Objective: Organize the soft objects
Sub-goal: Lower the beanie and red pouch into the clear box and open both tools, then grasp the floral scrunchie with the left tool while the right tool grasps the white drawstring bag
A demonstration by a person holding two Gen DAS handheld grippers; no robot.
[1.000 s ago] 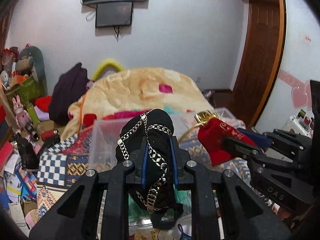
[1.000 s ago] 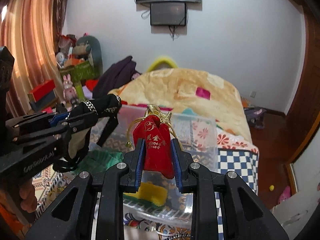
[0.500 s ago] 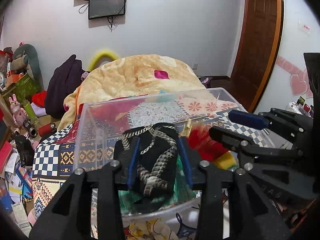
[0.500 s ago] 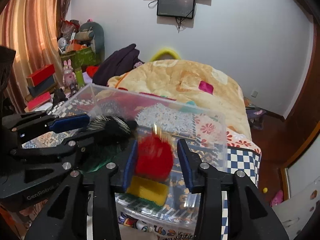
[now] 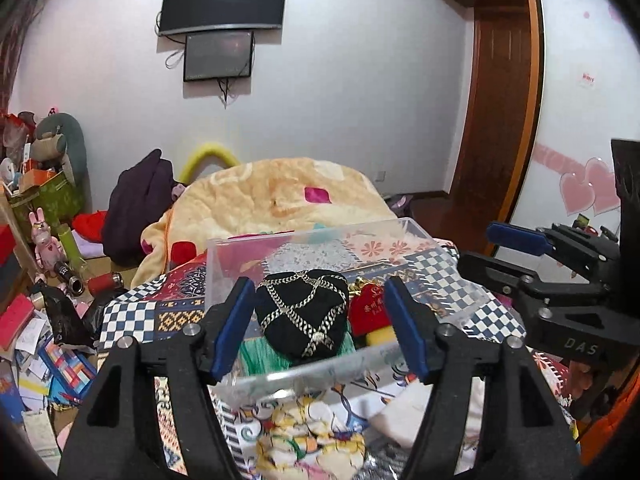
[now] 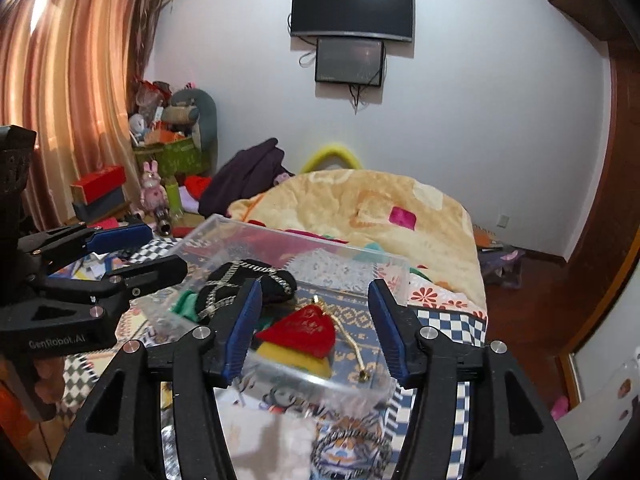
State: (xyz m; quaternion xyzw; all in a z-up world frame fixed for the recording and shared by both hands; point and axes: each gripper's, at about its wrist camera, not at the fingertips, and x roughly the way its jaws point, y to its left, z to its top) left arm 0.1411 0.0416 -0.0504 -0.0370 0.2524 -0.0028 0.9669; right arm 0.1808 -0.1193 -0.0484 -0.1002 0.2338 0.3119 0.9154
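Observation:
A clear plastic bin point(image 5: 320, 364) point(image 6: 320, 384) stands on the patterned bed cover. Inside it lie a black soft pouch with silver chains point(image 5: 300, 312) point(image 6: 240, 280), a red drawstring pouch point(image 5: 370, 314) point(image 6: 300, 330) on a yellow sponge point(image 6: 296, 358), and green fabric point(image 5: 256, 352). My left gripper point(image 5: 318, 330) hovers in front of the bin, its jaws opening, the black pouch lying free beyond them. My right gripper point(image 6: 310, 330) is also opening, with the red pouch resting in the bin, untouched by the pads.
A peach blanket point(image 5: 280, 200) is heaped on the bed behind the bin. Boxes, toys and papers clutter the floor at the left point(image 5: 36, 320). A wooden door point(image 5: 496, 120) stands at the right. A white cloth point(image 6: 264, 440) lies in front of the bin.
Both grippers let go: the black pouch and the red pouch dropped into the clear bin. Both pairs of jaws widened and the grippers drew back and upward from the bin.

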